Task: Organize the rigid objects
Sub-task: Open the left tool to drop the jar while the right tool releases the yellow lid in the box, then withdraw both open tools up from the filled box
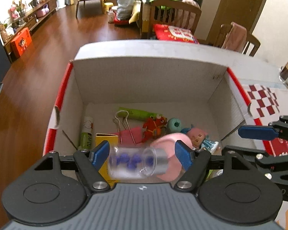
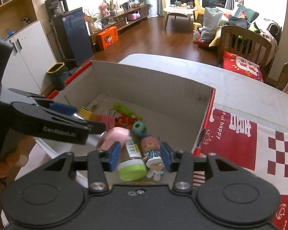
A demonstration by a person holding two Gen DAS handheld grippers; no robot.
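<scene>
A clear vial [image 1: 135, 162] with blue beads and a silver cap lies blurred between the fingers of my left gripper [image 1: 142, 154], which is open over the cardboard box [image 1: 147, 80]; neither pad touches it. The box holds a pink egg-shaped thing [image 1: 172, 143], a doll [image 1: 196, 137], a red figure [image 1: 153, 127], a teal ball [image 1: 174, 124], a binder clip [image 1: 122, 126] and a green tube [image 1: 138, 113]. My right gripper [image 2: 141, 156] is open above the box's near corner, over a green-capped bottle [image 2: 132, 161] and a small doll [image 2: 152, 149].
The box stands on a white table [image 2: 240, 88]; its red patterned flap [image 2: 249, 143] lies to the right. A wooden chair [image 1: 174, 17] and a red cushion [image 1: 174, 32] stand beyond the table. The left gripper [image 2: 53, 120] reaches in beside my right one.
</scene>
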